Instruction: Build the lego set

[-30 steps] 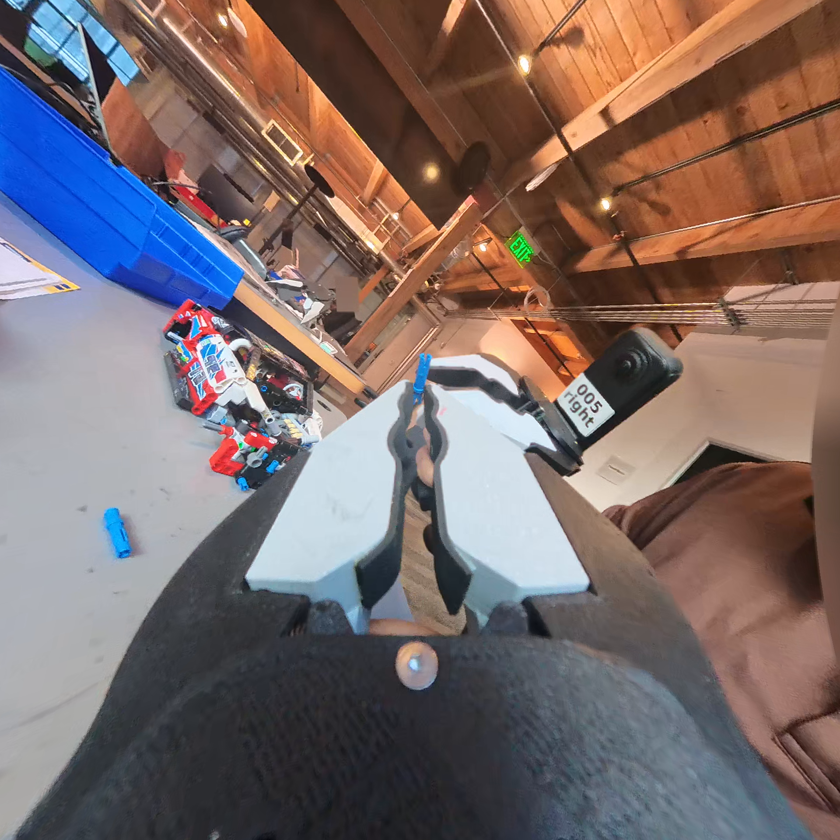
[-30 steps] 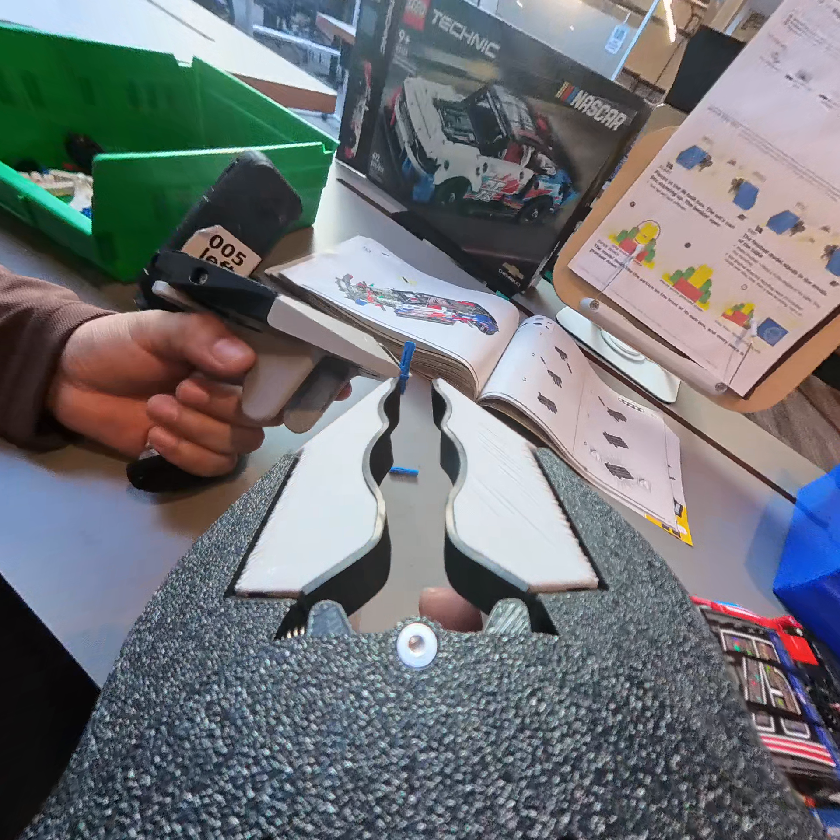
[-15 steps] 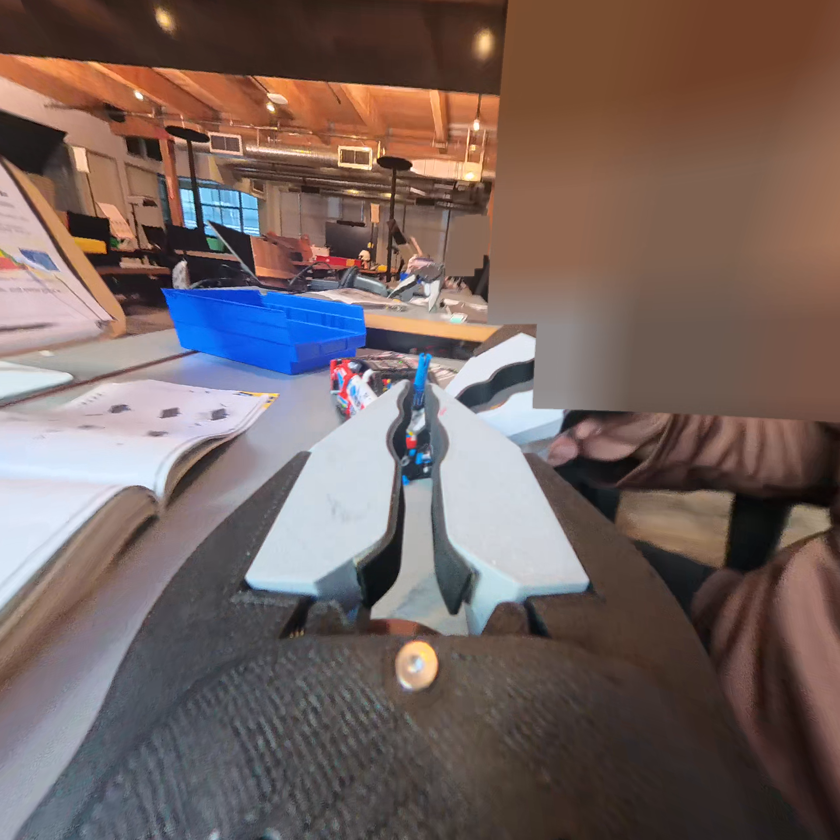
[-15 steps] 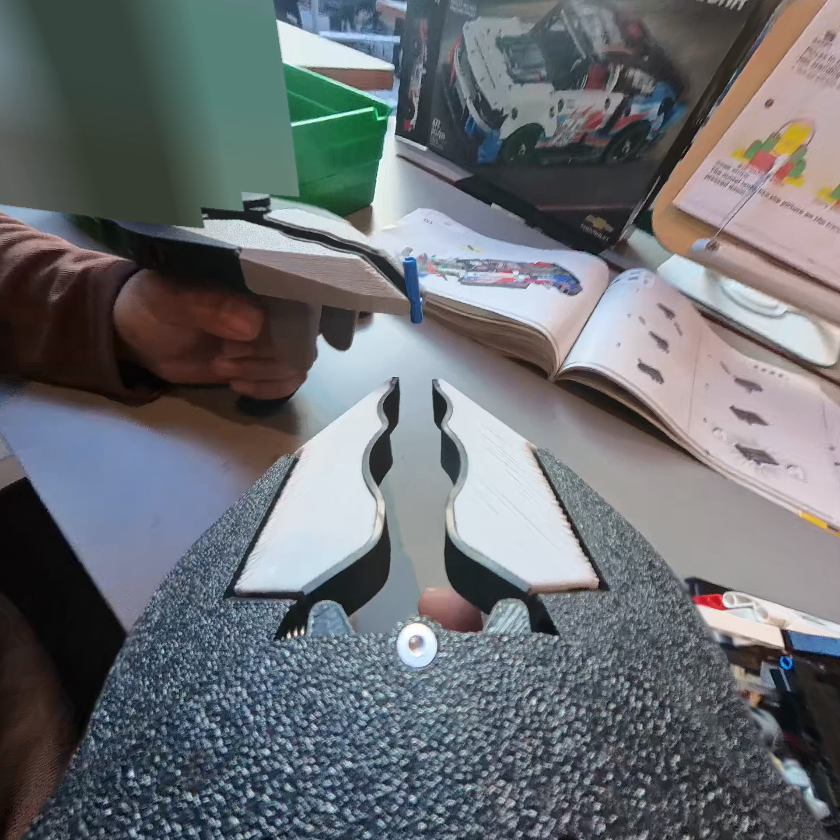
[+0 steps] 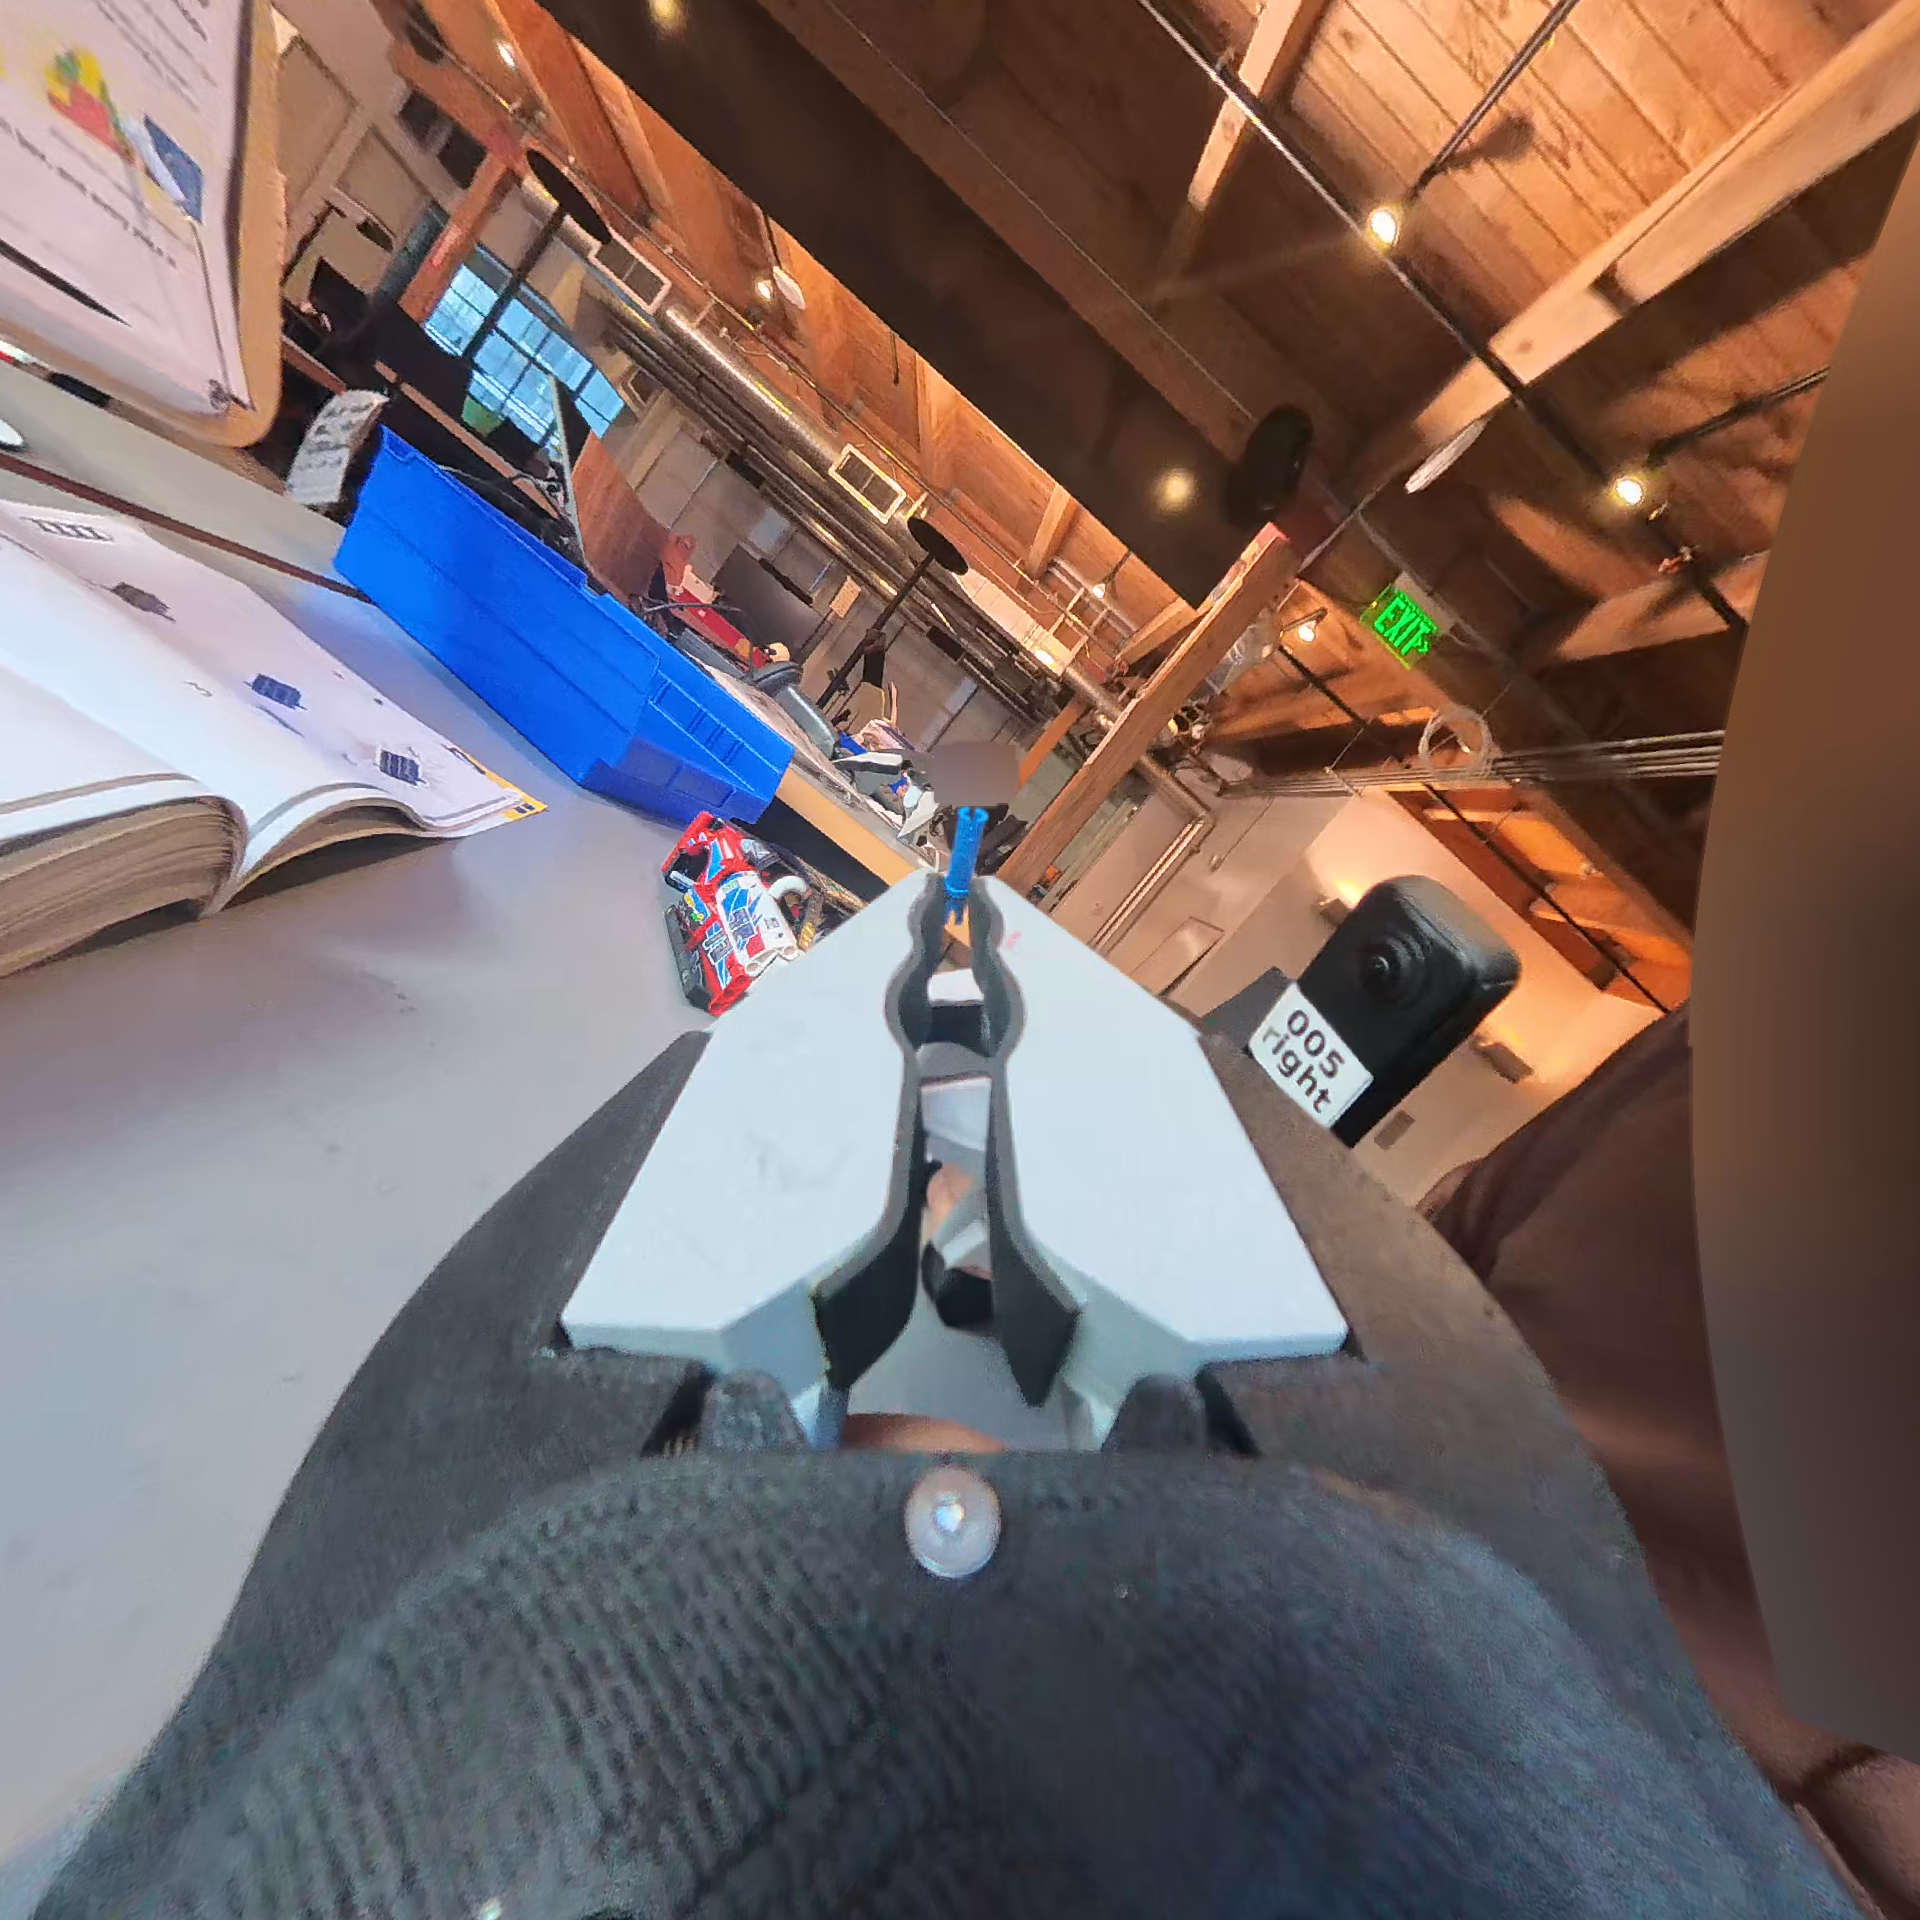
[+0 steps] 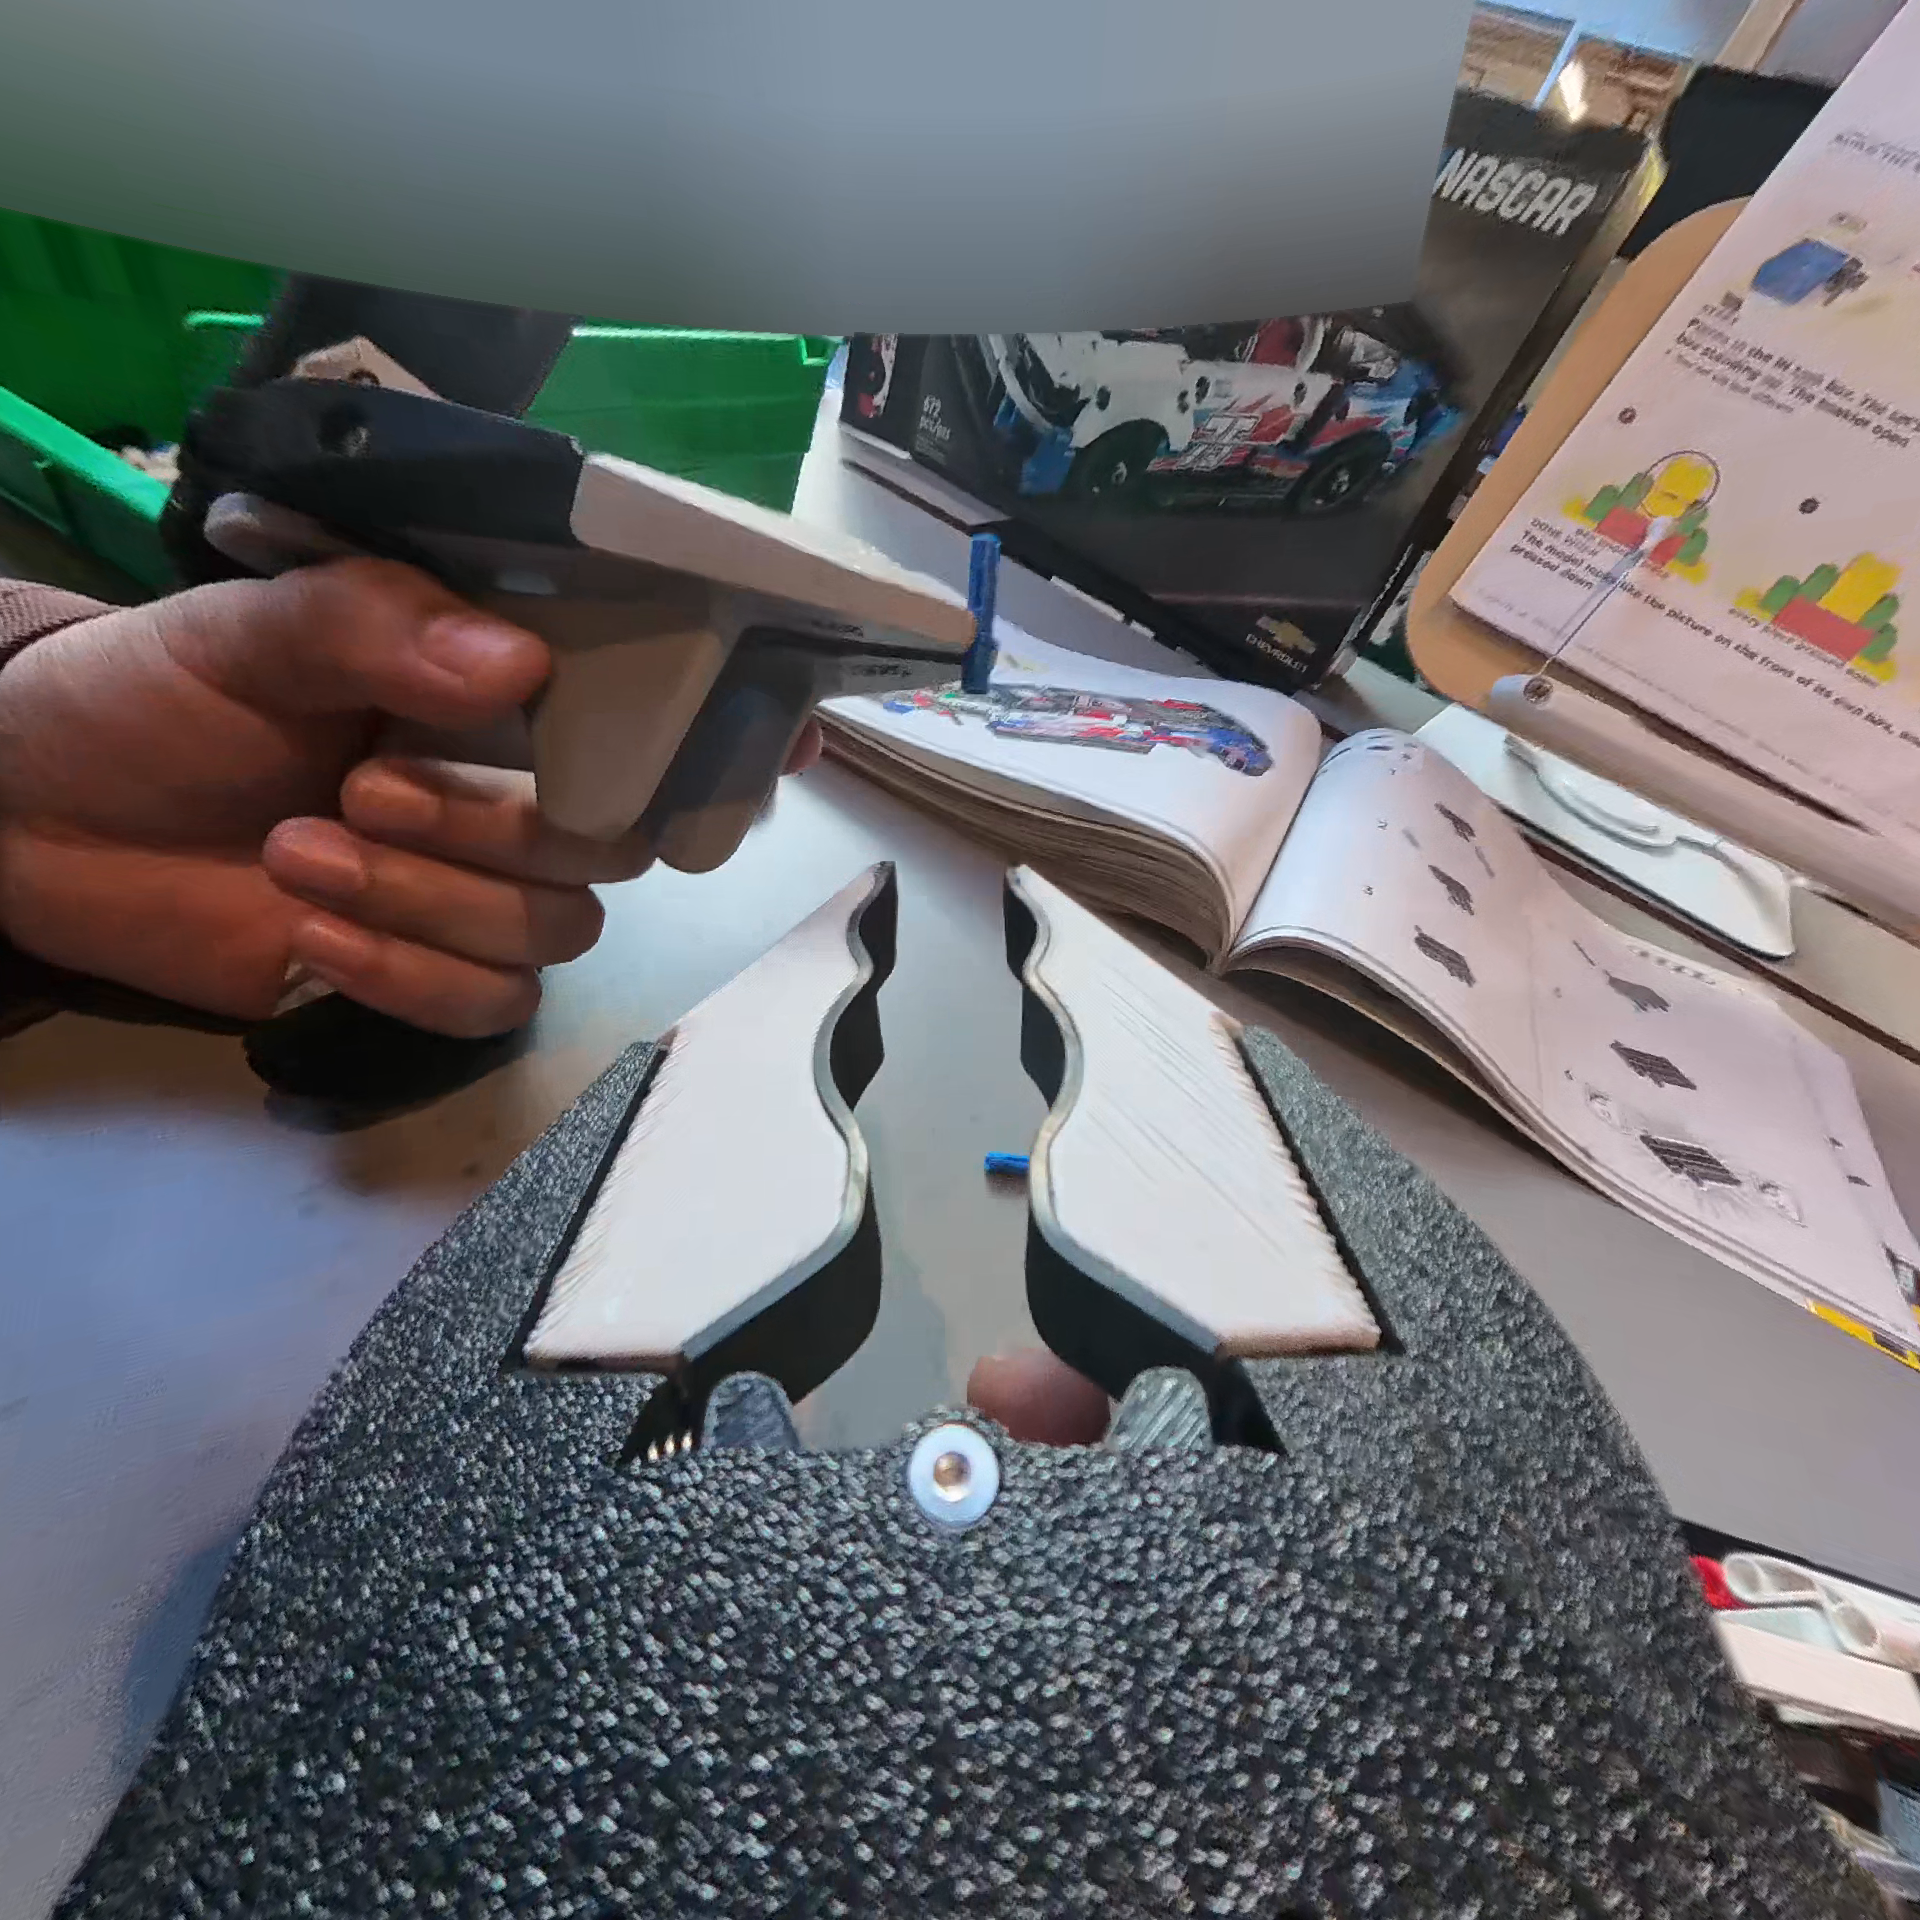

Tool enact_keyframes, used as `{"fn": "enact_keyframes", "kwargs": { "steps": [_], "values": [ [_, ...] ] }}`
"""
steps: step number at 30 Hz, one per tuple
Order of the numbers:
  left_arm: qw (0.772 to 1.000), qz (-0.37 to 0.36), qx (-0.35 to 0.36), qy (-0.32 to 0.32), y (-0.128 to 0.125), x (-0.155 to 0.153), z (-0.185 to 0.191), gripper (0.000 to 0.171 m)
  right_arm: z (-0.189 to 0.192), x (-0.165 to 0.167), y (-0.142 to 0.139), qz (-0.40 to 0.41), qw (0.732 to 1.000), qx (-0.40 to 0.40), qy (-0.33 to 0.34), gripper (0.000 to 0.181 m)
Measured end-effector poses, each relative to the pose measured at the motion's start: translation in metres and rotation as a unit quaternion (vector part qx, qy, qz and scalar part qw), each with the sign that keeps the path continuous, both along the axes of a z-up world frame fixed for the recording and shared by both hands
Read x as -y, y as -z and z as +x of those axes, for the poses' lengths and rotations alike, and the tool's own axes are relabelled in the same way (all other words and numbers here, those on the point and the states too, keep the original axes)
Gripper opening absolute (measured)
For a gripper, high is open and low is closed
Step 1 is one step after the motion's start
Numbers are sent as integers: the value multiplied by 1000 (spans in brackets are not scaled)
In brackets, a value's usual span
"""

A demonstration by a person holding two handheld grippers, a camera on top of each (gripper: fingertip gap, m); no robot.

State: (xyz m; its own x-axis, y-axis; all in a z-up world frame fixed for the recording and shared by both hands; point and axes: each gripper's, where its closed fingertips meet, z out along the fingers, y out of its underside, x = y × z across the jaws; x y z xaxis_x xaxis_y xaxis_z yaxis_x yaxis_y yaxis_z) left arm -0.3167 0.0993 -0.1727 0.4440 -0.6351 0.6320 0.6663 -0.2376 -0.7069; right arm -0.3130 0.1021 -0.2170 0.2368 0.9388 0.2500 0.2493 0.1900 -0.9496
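My left gripper [image 5: 958, 902] is shut on a thin blue Lego pin [image 5: 962, 850] that sticks out past its tips. The right wrist view shows that gripper [image 6: 971, 634] held in a hand above the table, with the pin [image 6: 980, 611] upright at its tip. My right gripper [image 6: 948, 883] is open and empty, below and in front of the left one. A second small blue pin [image 6: 1004, 1162] lies on the grey table [image 6: 187, 1247] between the right fingers. The partly built red, white and blue Lego car [image 5: 727, 925] lies on the table beyond the left gripper.
An open instruction booklet [image 6: 1351, 883] lies on the table, also in the left wrist view [image 5: 208, 727]. Behind it stand the set's box [image 6: 1195, 416], a tilted board with a printed sheet [image 6: 1714, 416] and a green bin [image 6: 675, 405]. A blue bin [image 5: 561, 644] sits far back. There is about 4 cm between the tips of the two grippers.
The left gripper, still holding the blue pin, swung level and then tilted back up. The right gripper stayed open and shifted, so the loose pin on the table shows between its fingers again.
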Motion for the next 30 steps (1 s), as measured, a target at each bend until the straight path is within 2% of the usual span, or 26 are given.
{"fn": "enact_keyframes", "kwargs": {
  "steps": [5, 8, 14, 23, 30],
  "values": [
    [999, -15, 35, 12, 1, -4, -4, 2, 2, -7, -13, 16, 999, -32, 19, 7],
    [997, -25, 66, 10, 2, -7, -12, 2, -1, -4, -24, 38, 998, -43, 22, 7],
    [991, -36, 122, 26, 0, -6, -16, 2, -12, -3, -30, 55, 998, -25, 26, 9],
    [985, -42, 154, 64, -1, 0, -6, 2, -12, 3, -39, 83, 996, -20, 36, 10],
    [980, -43, 169, 95, -4, 4, 1, 2, -9, 5, -42, 114, 992, -14, 45, 5]
  ]
}}
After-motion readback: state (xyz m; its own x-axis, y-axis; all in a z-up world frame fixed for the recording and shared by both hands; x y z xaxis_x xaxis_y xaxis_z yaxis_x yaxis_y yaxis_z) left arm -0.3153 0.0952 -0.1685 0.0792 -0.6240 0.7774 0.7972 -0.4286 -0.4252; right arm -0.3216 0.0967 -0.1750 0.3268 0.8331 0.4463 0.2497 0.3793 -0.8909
